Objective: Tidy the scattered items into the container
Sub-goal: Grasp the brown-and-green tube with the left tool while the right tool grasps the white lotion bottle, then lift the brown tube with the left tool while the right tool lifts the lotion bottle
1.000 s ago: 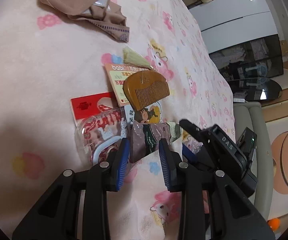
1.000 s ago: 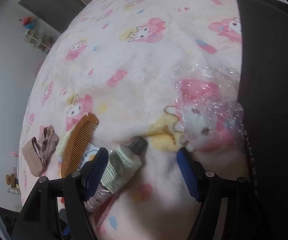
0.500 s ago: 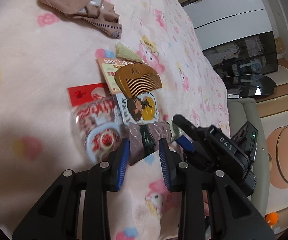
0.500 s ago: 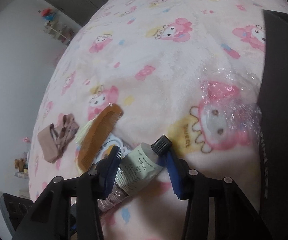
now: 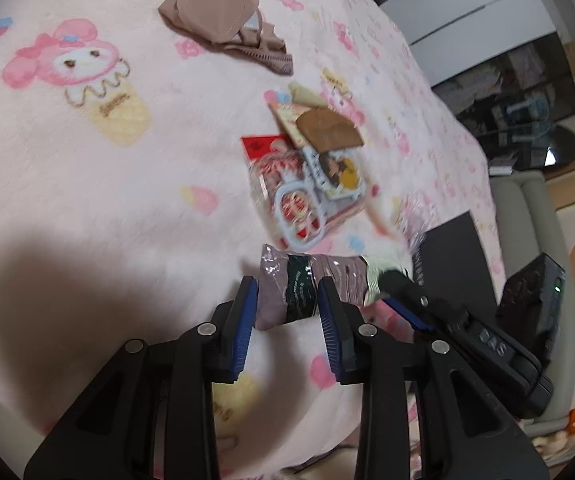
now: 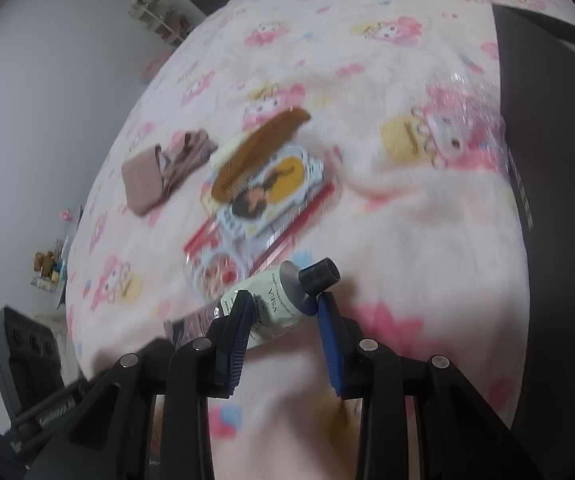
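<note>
My left gripper (image 5: 286,292) is shut on a mauve packet (image 5: 343,276) with a dark green label, held just above the pink cartoon blanket (image 5: 87,160). The right gripper (image 6: 283,308) has a pale green tube (image 6: 271,292) with a black cap (image 6: 319,276) between its pads. Its jaws are closing and press on the tube. The tube's end (image 5: 373,276) touches the packet in the left wrist view. A dark container (image 6: 559,160) lies at the right, also seen as a black slab (image 5: 451,256). A wooden comb (image 5: 327,132), a cartoon card (image 5: 339,168) and a clear red-and-white packet (image 5: 291,200) lie piled ahead.
A beige pouch (image 5: 223,16) lies farther back on the blanket. Crinkled clear film (image 6: 459,132) rests by the container's edge. A red card (image 5: 259,146) sticks out under the pile. The bed's right edge drops to a grey couch (image 5: 527,216) and dark cabinets (image 5: 519,76).
The right gripper's wide jaws closed onto the tube. Both grippers rose and drew back from the pile, taking the tube and the packet off the blanket.
</note>
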A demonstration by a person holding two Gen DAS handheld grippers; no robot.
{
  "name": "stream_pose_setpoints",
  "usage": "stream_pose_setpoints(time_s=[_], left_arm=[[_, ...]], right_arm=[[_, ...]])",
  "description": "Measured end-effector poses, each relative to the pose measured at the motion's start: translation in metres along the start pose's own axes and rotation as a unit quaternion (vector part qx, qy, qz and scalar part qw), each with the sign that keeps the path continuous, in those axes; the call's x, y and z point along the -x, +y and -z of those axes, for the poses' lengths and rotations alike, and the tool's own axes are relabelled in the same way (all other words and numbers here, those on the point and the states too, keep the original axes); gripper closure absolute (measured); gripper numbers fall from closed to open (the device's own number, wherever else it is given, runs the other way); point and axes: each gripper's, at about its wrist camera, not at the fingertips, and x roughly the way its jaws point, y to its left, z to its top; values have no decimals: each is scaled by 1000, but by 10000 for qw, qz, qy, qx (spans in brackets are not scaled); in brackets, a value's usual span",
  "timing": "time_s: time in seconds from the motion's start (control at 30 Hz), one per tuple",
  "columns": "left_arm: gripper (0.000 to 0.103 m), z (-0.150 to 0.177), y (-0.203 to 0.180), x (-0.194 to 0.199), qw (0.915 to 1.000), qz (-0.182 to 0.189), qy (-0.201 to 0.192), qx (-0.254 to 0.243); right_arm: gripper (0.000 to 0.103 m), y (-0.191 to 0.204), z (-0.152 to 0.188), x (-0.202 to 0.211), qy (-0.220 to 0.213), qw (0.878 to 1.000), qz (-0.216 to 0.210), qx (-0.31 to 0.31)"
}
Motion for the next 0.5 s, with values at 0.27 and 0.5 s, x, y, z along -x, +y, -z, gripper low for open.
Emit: stream_pose_setpoints(time_s=[0.27, 0.5], left_arm=[[65, -8, -5, -29, 9989, -316, 310, -146], [61, -12, -1, -39, 9984, -400, 386, -81]], right_arm=[[70, -22, 13, -12, 367, 9990, 103, -233], [50, -22, 2, -9, -37, 9994, -16, -349]])
